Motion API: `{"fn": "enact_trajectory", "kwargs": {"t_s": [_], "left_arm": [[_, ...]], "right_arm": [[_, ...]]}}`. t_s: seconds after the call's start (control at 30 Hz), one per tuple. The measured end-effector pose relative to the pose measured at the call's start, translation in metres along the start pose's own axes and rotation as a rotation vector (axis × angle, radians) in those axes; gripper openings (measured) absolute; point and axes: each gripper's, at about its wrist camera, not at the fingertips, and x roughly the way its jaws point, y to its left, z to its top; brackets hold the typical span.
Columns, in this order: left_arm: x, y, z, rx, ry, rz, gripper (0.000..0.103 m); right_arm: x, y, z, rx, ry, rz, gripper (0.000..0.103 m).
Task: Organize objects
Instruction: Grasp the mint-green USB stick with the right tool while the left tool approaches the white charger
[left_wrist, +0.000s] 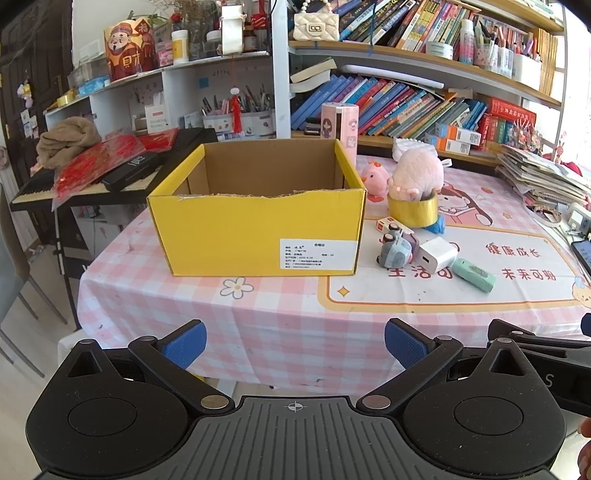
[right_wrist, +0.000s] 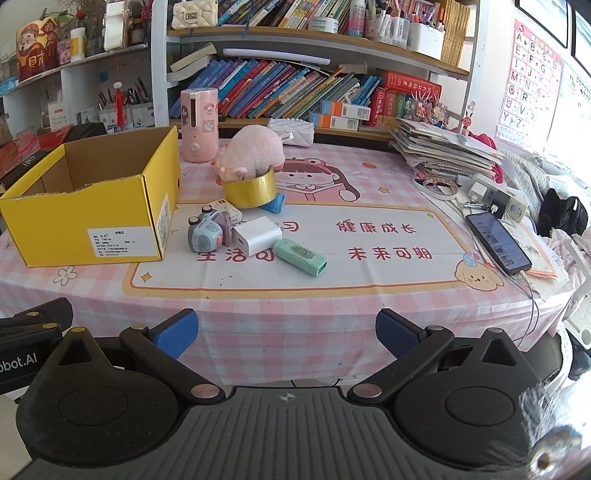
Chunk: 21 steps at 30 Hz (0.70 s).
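Both tools hang spread and empty off the near edge of the pink checked surface (right_wrist: 295, 306), no item yet taken up for sorting.

Left tool (left_wrist: 295, 345) faces the yellow box (left_wrist: 255, 229), which stands open-topped on the left of the surface with nothing visible inside; right tool (right_wrist: 287, 334) faces the clutter just right of the box: a toy camera (right_wrist: 207, 234) touching a white charger (right_wrist: 256, 236), a green case (right_wrist: 303, 256) at the charger's near corner, and farther back a pink plush (right_wrist: 255, 151) sitting in a gold tape roll (right_wrist: 249, 190). Judged from this, the job is at its start; the likely next move is a reach by the right tool to the nearest small item, jaws straddling it, before a carry left into the box.
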Motion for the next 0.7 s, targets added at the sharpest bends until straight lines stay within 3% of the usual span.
{"fn": "enact_trajectory", "kwargs": {"t_s": [0.7], "left_arm": [[0.030,-0.019,0.019,-0.002,0.014,0.019,0.103]], "right_arm": [[0.037,-0.014,0.021,-0.030,0.031,0.049,0.103]]}}
